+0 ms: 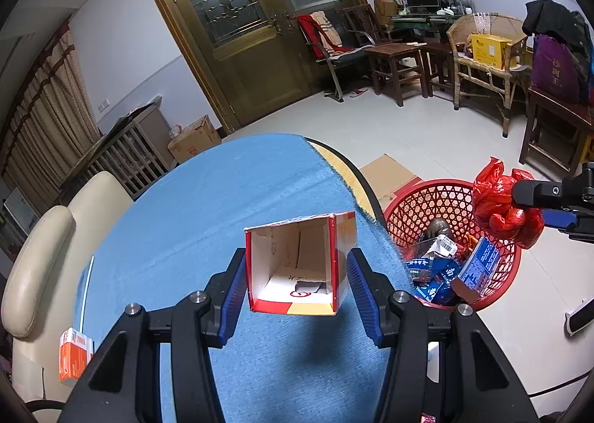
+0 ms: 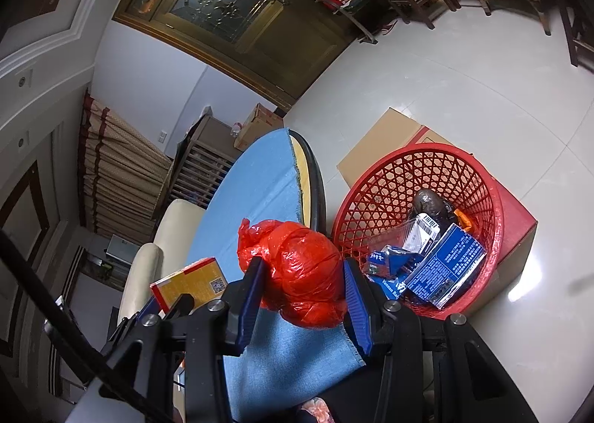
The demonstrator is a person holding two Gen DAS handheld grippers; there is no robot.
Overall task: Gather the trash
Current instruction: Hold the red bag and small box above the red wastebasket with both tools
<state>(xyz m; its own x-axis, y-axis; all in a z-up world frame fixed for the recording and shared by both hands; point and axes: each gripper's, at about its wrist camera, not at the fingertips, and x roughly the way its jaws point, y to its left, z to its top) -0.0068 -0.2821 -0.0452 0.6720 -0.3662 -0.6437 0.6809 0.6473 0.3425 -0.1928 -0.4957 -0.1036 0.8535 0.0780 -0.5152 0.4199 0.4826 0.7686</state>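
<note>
My left gripper (image 1: pixel 297 259) is shut on an open red, yellow and white carton (image 1: pixel 293 267), held mouth-up above the blue tablecloth (image 1: pixel 208 207). In the right wrist view the same carton (image 2: pixel 189 283) shows at the lower left. My right gripper (image 2: pixel 302 270) is shut on a knotted red plastic bag (image 2: pixel 304 270), near the table edge. From the left wrist view, that bag (image 1: pixel 497 207) hangs over the rim of the red mesh basket (image 1: pixel 419 196), with the right gripper (image 1: pixel 531 205) reaching in from the right. The basket (image 2: pixel 375 178) stands on the floor beside the table.
The basket holds blue packets (image 2: pixel 441 267), a clear wrapper and a dark lump (image 2: pixel 430 204). It rests on a flat cardboard box (image 2: pixel 389 137). A small orange box (image 1: pixel 74 352) lies at the table's left edge, next to a cream chair (image 1: pixel 41 259). Wooden chairs stand across the floor.
</note>
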